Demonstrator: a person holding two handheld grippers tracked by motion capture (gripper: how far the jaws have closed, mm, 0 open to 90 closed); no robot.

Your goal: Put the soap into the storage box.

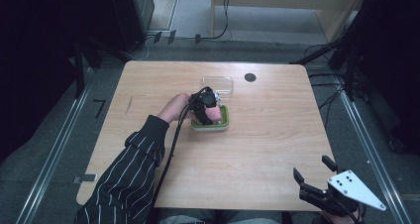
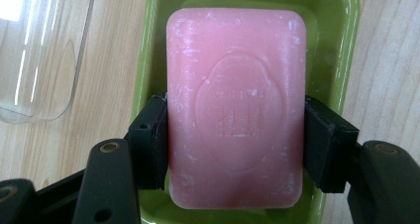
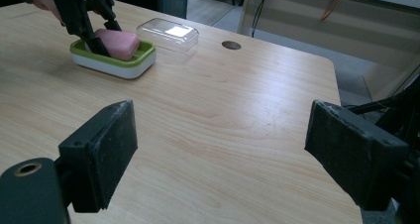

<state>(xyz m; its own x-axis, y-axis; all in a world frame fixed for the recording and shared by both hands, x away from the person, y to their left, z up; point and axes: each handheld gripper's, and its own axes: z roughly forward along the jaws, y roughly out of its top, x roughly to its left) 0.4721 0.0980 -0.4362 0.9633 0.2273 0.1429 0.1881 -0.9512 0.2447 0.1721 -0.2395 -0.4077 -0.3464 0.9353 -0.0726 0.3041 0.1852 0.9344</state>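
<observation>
The left gripper [image 2: 233, 149] has its jaws clamped on the pink soap [image 2: 235, 110], the green dish [image 2: 346, 45] beneath them; the right gripper [image 3: 223, 154] gapes wide, empty.

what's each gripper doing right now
left gripper: shut on the pink soap bar, over the green soap dish
right gripper: open, nothing between its jaws

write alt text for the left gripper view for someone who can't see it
Close-up from above of a pink soap bar clamped on its two long sides by the left gripper with its black fingers, over a green soap dish. A clear plastic lid lies on the wooden table beside the dish.
</observation>
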